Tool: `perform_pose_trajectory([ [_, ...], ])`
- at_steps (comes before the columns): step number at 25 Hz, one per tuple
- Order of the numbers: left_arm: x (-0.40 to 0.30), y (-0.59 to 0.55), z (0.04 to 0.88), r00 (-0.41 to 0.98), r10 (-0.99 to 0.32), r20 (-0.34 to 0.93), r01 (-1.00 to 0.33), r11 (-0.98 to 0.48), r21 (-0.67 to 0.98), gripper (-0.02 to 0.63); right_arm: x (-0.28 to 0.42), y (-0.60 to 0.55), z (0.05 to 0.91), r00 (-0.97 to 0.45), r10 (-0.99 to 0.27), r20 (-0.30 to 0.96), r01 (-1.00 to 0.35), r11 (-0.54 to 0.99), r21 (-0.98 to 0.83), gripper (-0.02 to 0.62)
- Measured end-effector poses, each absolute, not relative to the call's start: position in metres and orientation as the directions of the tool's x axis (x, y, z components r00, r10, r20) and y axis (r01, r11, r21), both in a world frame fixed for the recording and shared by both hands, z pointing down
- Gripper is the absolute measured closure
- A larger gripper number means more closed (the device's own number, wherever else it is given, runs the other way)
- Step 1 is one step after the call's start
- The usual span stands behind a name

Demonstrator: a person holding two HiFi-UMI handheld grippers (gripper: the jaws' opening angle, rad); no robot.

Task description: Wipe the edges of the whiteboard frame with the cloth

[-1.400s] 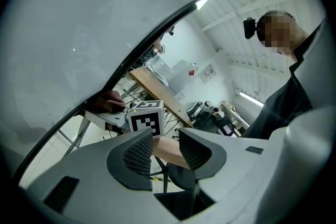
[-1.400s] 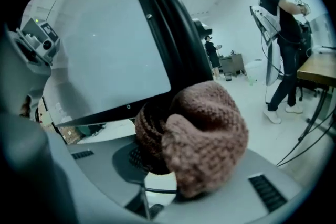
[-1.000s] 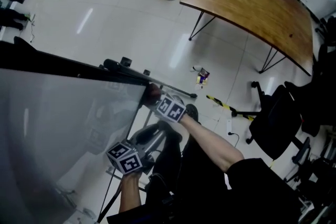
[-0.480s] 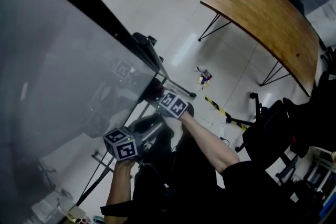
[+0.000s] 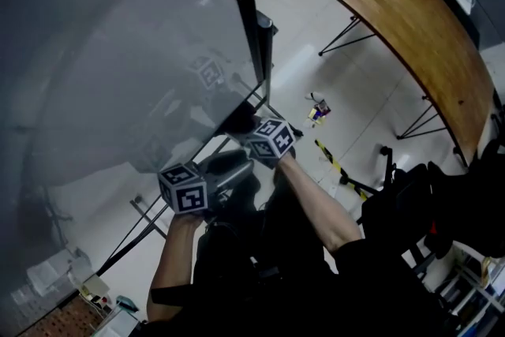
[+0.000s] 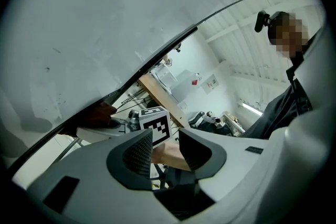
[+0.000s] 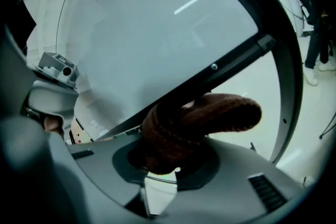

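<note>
Gripped the brown cloth in the clenched right claw, pressed against the black whiteboard frame near the board's corner. Had the left claw released, empty, just beside. Seemed mid-wipe; long frame edges likely left to wipe.

Curved wooden table w/ thin black legs, top right. Black office chair below it. On pale glossy floor: small colourful item, yellow-black strip nearby.
</note>
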State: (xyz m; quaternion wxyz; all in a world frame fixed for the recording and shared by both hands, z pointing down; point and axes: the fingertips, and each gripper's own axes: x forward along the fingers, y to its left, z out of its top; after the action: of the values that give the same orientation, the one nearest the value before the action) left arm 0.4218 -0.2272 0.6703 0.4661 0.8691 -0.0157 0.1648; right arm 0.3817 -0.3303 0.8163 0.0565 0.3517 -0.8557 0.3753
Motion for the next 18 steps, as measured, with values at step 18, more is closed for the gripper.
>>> perform_pose_trajectory([
  [18,0.416,-0.258,0.63,0.971,-0.094,0.222,-0.239,-0.492,0.837,0.453,0.374,-0.317,0.813,-0.838,-0.457,0.298,-0.52,0.505,-0.688,0.508],
])
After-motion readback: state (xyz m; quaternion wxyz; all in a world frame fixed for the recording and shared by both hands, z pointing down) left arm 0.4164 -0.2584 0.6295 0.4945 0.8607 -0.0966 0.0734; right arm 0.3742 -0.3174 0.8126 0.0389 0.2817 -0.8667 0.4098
